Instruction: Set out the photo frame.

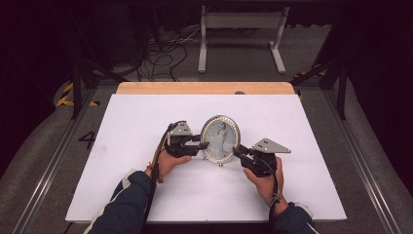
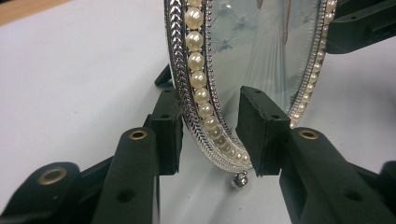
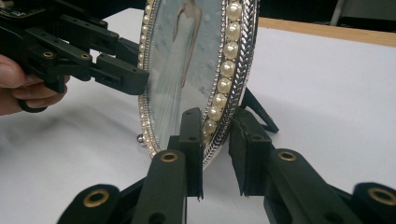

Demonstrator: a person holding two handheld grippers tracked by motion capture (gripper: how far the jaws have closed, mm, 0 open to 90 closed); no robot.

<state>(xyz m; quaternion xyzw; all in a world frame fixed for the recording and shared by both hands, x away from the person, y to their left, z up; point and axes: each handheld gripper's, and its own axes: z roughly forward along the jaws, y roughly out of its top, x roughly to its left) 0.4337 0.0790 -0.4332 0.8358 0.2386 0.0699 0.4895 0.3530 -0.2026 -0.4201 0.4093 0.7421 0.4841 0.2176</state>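
Observation:
An oval silver picture frame (image 1: 220, 139) with a pearl border stands upright at the middle of the white table (image 1: 146, 112). It shows a figure in a white dress. My left gripper (image 1: 204, 145) holds the frame's left edge, one pad behind the rim and one on the glass side. In the left gripper view the gripper (image 2: 210, 135) straddles the lower rim of the frame (image 2: 261, 46), pads against it. My right gripper (image 1: 237, 152) grips the lower right edge. In the right gripper view its pads (image 3: 215, 149) pinch the frame's (image 3: 182, 70) pearl rim, and the left gripper (image 3: 140, 79) shows at the far edge.
A black back stand (image 3: 257, 112) props the frame from behind, and a small silver ball foot (image 2: 239, 179) sits under the rim. A wooden strip (image 1: 204, 87) edges the table's far side. Beyond it lie cables (image 1: 160, 53) and a white stand (image 1: 241, 29).

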